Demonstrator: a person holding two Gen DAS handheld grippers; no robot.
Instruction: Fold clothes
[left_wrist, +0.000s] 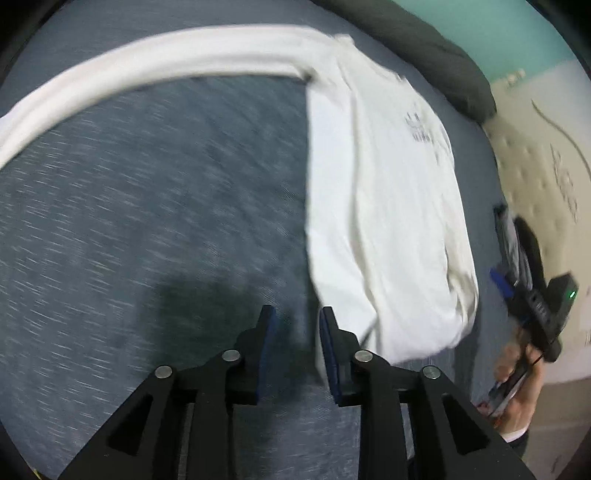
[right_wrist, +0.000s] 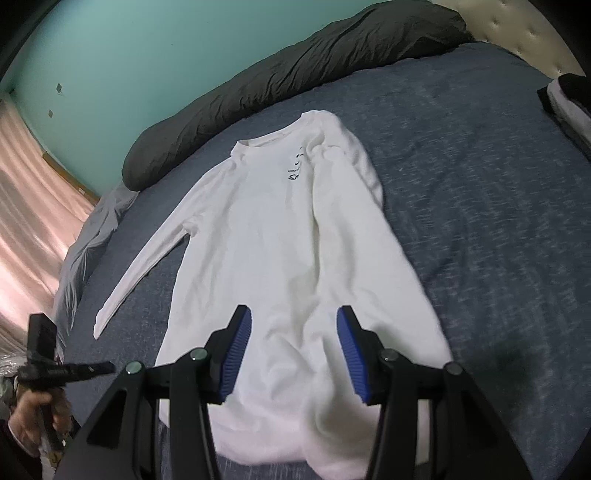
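A white long-sleeved shirt (right_wrist: 280, 240) lies flat, front up, on the blue bed cover (right_wrist: 480, 184). Its right side is folded inward, and one sleeve (right_wrist: 147, 258) stretches out to the left. My right gripper (right_wrist: 293, 314) hovers open over the shirt's lower part, blue pads wide apart with only cloth beneath them. In the blurred left wrist view, my left gripper (left_wrist: 295, 314) is open over bare bed cover (left_wrist: 147, 221), just left of the shirt's body (left_wrist: 380, 206). Nothing is between its pads. The long sleeve (left_wrist: 147, 66) arcs across the top of that view.
A dark grey rolled duvet (right_wrist: 295, 66) lies along the far edge of the bed under a teal wall. A cream padded headboard (left_wrist: 535, 166) is at the right. A stack of folded clothes (right_wrist: 569, 107) sits at the bed's right edge. A pink curtain (right_wrist: 26, 203) hangs at the left.
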